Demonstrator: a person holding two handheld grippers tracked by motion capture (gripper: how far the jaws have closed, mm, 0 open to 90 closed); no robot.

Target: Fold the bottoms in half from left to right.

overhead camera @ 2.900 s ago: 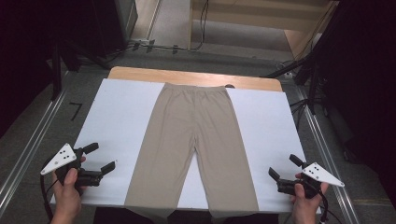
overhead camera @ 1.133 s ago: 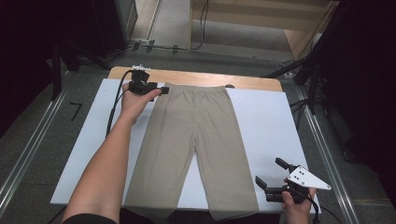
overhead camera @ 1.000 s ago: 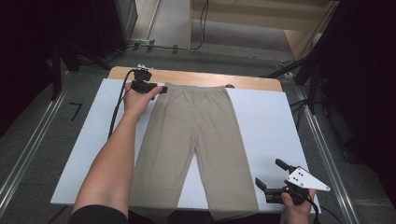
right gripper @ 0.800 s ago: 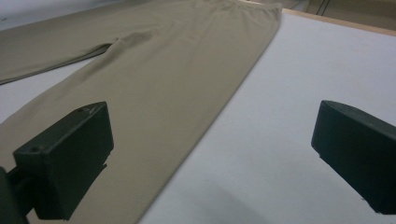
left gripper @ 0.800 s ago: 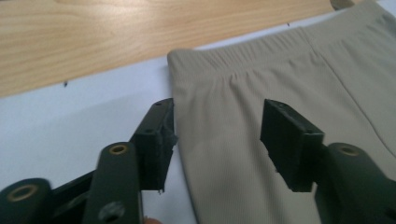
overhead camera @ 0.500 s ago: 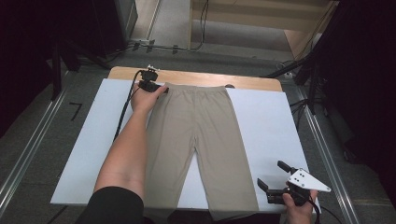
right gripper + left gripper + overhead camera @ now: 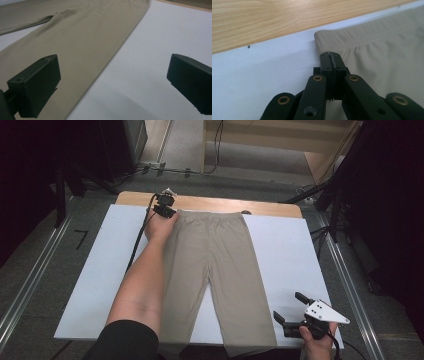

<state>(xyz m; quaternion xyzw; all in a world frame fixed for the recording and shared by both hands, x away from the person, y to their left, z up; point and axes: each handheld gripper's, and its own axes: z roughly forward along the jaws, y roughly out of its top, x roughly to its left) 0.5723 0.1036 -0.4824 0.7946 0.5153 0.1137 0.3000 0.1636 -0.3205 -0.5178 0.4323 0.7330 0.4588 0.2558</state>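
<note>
We are holding a pair of tan trousers that are lying flat on the white surface, with the waistband toward the far wooden edge and the two legs running back toward us; our left gripper is reaching out to the waistband's left corner, and its jaws have just been closing; in the left gripper view they are standing pressed together with the ribbed waistband corner pinched between them, the cloth lying just inside the white surface's border with the wood beyond it. Our right gripper is sitting at the near right of the surface, just beside the hem of the right trouser leg and apart from it; its jaws are standing wide open and are holding nothing; in the right gripper view we are looking between them at the edge of the trouser leg at the left and at bare white surface at the right.
</note>
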